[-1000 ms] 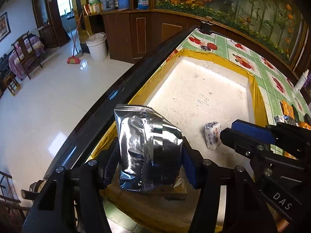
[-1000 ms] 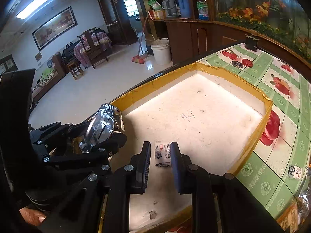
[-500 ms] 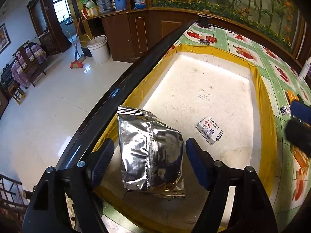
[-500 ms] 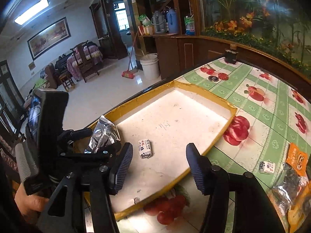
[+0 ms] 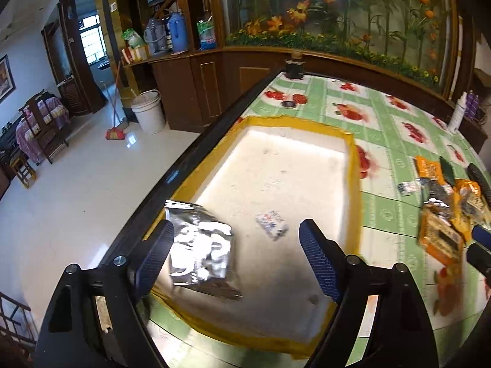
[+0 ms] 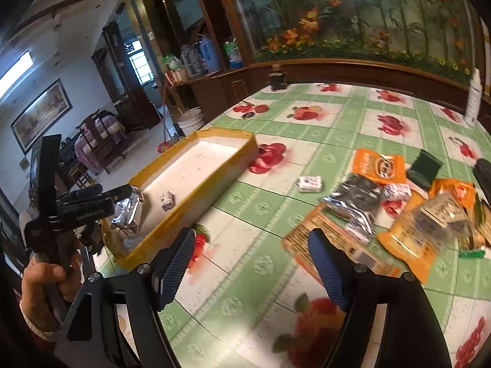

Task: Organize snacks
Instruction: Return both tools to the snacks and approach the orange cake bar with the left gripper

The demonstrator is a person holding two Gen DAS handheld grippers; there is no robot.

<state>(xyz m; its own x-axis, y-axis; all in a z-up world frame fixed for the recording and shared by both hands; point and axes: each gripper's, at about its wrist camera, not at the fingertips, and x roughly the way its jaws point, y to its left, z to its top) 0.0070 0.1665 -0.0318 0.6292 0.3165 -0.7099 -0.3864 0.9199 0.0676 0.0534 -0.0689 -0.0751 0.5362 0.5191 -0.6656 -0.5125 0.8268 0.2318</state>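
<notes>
Released since a second ago, the foil bag point(image 5: 201, 253) lies in the tray point(image 5: 353, 184) at its near-left corner, with my left gripper point(image 5: 236, 260) spread wide above it and the small packet point(image 5: 271, 224) at its 2 o'clock. My right gripper point(image 6: 251, 271), jaws also spread and empty, has swung off the tray. It hovers over the tablecloth point(image 6: 337, 122), the snack pile point(image 6: 399, 208) at its 1 o'clock.

Left wrist view: close above the tray's point(image 5: 353, 165) near end, looking down its length toward the aquarium wall. Right wrist view: above the table point(image 6: 245, 276), tray point(image 6: 196, 196) to its left. Both show tray and snack pile point(image 6: 399, 208).
</notes>
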